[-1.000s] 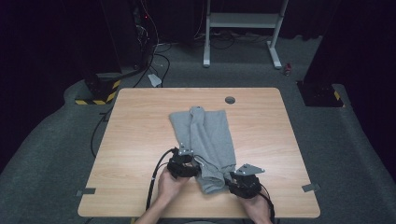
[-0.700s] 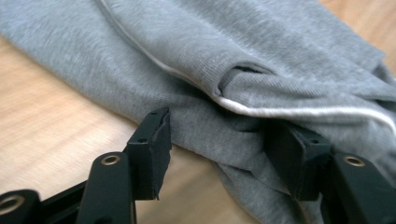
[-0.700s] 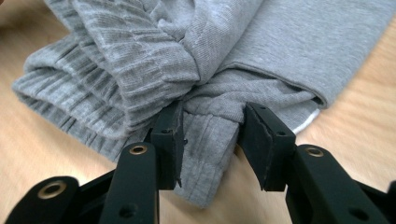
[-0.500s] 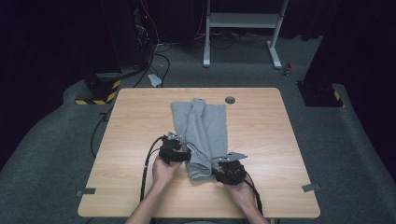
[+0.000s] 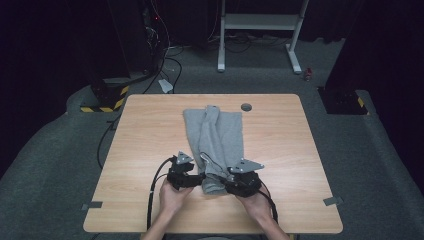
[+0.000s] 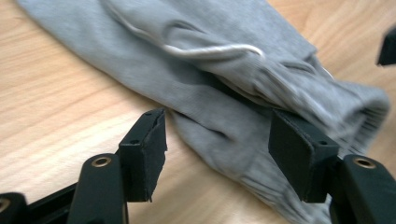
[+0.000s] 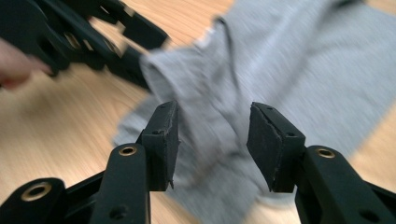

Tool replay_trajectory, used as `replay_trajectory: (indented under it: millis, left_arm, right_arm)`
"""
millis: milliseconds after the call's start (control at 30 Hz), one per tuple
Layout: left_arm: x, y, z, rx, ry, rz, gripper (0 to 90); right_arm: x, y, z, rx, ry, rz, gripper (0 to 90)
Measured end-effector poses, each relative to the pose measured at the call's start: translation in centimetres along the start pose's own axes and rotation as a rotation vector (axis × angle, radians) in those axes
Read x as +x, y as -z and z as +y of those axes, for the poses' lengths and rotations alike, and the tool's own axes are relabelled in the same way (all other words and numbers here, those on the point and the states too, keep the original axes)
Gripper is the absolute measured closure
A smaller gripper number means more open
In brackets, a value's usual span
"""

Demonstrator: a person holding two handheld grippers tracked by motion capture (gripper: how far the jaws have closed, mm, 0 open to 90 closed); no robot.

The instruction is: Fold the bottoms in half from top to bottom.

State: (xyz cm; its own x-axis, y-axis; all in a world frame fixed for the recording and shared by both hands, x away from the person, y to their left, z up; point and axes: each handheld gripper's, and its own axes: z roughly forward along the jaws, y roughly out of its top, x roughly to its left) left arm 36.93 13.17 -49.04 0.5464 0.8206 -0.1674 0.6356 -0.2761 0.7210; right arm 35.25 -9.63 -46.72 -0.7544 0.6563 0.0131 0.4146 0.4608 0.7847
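Observation:
A grey garment (image 5: 217, 137) with a white drawstring (image 6: 215, 49) lies folded lengthwise along the middle of the wooden table (image 5: 280, 145). Both hands meet at its near end. My left gripper (image 5: 200, 176) comes at the near end from the left. Its jaws have just been opening, and they stand open astride the ribbed hem (image 6: 219, 149), pads clear of the cloth. My right gripper (image 5: 223, 186) comes from the right, open after widening its jaws, with the bunched cloth (image 7: 212, 112) just beyond its pads. The left gripper (image 7: 93, 32) shows at the top left of the right gripper view.
A small dark round grommet (image 5: 245, 106) sits in the table near its far edge. Bare wood lies on both sides of the garment. Beyond the table stand a white metal frame (image 5: 260, 22) and cables (image 5: 165, 65) on the grey floor.
Both hands moved up from the near edge and closer together. The garment's far end now lies a little farther up the table, and its near end is bunched between the grippers.

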Motion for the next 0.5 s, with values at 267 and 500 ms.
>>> replay_trajectory:
  millis: [267, 500]
  left_arm:
    - [-0.9, -0.8, 0.1, 0.018, -0.041, 0.009, 36.5]
    - [-0.7, -0.8, -0.4, 0.031, -0.049, 0.024, 36.4]
  right_arm:
    - [0.9, -2.5, 2.4, 0.047, 0.028, 0.045, 53.1]
    - [0.2, -2.0, 2.0, 0.054, 0.015, 0.036, 80.4]
